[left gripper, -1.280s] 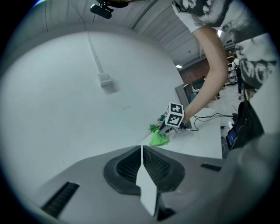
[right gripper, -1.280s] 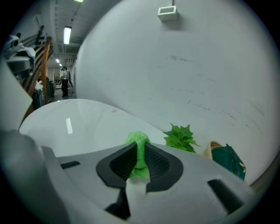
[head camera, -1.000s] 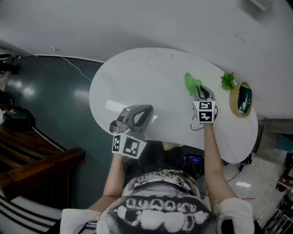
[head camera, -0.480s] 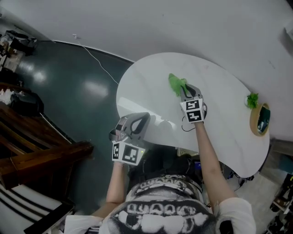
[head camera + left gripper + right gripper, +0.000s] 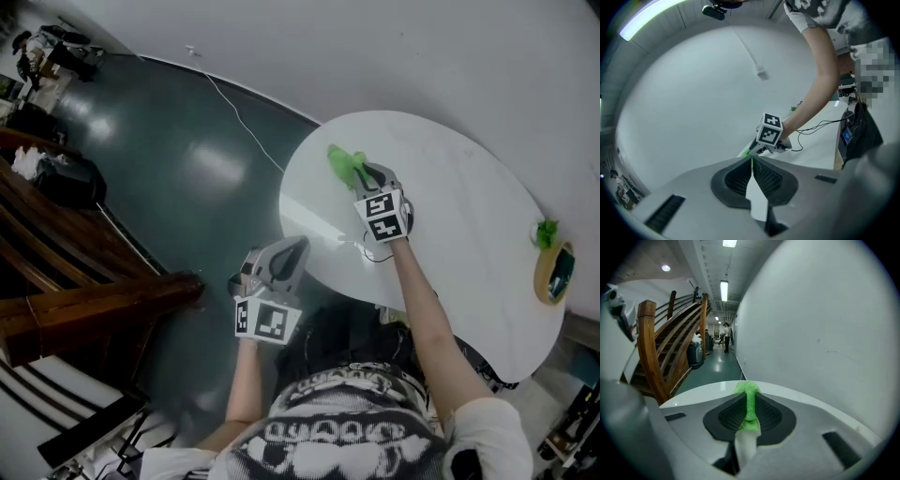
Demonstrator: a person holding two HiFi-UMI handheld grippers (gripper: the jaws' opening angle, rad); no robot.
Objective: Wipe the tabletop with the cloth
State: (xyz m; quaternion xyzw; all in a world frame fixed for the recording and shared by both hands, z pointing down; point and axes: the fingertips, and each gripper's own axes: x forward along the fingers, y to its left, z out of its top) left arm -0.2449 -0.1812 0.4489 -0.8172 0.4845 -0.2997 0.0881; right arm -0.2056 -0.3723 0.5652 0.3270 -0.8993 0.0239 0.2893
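A bright green cloth lies bunched on the white oval tabletop near its far left rim. My right gripper is shut on the cloth, which shows pinched between the dark ribbed pads with a tuft sticking out ahead. My left gripper hangs just off the table's near left edge, over the dark floor. Its jaws are shut with nothing between them. From the left gripper view, the right gripper's marker cube and forearm show over the table.
A round wood-rimmed dish and a small green tuft sit at the table's far right end. A wooden staircase stands at left. A white cable runs across the floor. A grey wall borders the table's far side.
The right gripper has dragged the cloth leftward across the table, from near the dish to the left rim. The left gripper has come off the tabletop to beyond its edge.
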